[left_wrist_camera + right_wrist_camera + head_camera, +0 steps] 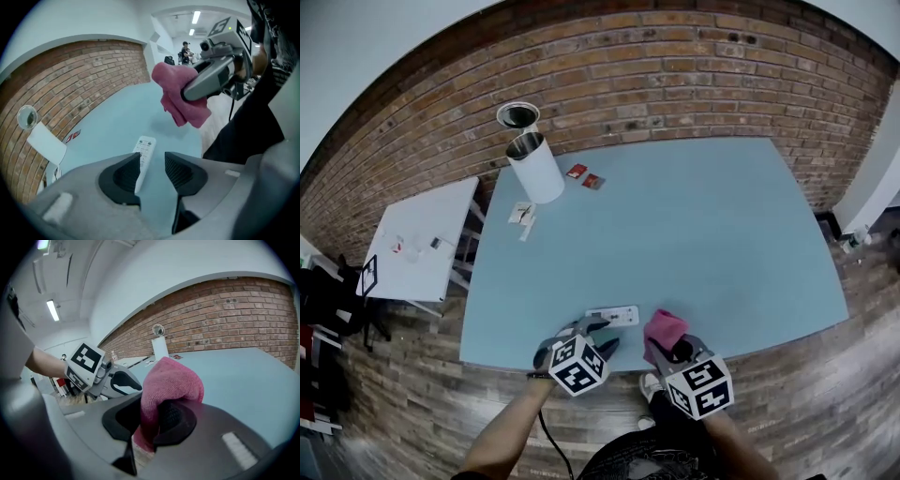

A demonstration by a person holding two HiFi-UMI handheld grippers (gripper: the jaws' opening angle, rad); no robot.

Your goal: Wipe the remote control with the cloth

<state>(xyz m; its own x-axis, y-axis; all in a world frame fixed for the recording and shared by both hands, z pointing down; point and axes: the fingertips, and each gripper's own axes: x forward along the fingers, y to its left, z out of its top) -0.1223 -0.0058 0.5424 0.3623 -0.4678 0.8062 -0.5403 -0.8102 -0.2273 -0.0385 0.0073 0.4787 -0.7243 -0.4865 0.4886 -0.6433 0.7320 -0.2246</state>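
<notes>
The white remote control lies flat on the light blue table near its front edge. My left gripper hangs just behind it, open, and in the left gripper view the remote control lies in line with the gap between its dark pads, untouched. My right gripper is shut on the pink cloth, which bunches up out of its jaws. In the right gripper view the cloth is pinched between the pads and the left gripper shows at the left.
A white cylinder bin stands at the table's back left, with two small red packets and some white scraps near it. A small white side table stands to the left. A brick wall backs the table.
</notes>
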